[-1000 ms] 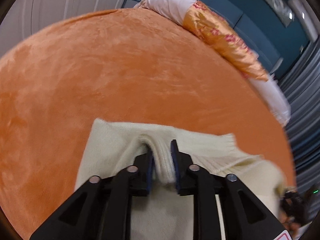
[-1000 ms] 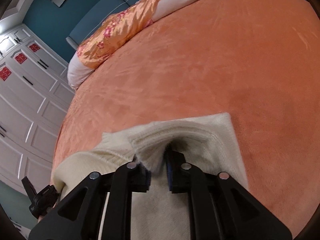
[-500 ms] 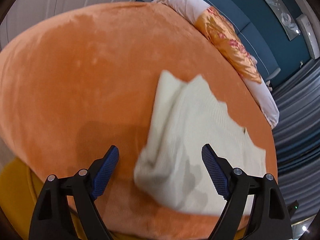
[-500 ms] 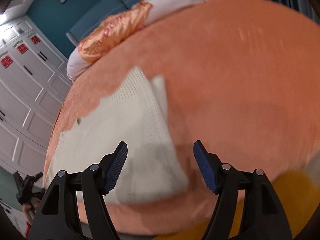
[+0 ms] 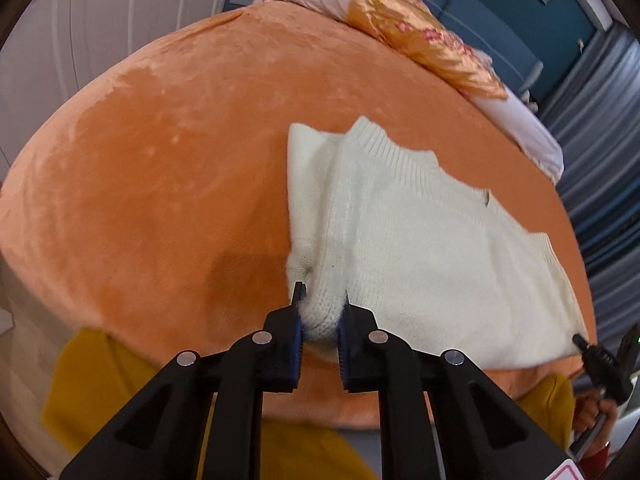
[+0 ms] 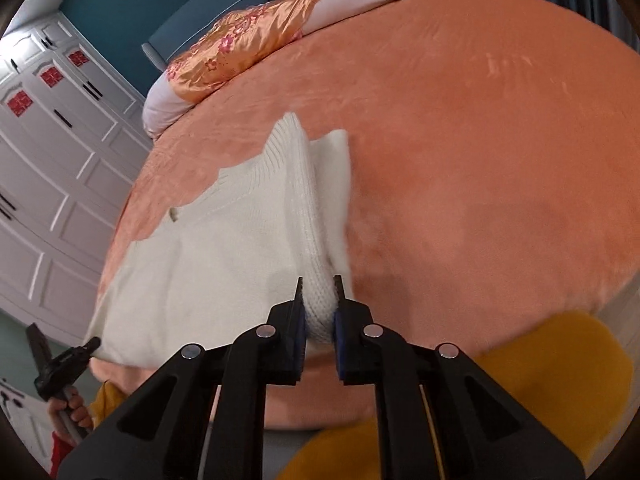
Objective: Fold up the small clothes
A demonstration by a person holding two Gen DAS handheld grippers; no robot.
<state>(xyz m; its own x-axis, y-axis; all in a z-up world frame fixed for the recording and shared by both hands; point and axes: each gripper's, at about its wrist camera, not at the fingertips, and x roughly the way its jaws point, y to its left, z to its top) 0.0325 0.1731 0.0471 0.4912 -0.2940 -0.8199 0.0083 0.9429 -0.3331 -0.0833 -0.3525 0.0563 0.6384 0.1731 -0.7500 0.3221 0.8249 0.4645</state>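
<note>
Both grippers are pinching near-edge corners of the white sweater (image 5: 420, 240) lying on the orange bed (image 5: 160, 160): left gripper (image 5: 320, 316) and right gripper (image 6: 319, 312), jaws having just been closing on knit. Lifting both evenly should be keeping the fold square. Underside layers are staying hidden; the sweater's far edge is blurring.

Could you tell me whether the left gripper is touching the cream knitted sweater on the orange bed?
Touching. In the left wrist view the left gripper has just closed its blue pads on a bunched near corner of the cream knitted sweater, with knit squeezed between them.
</note>
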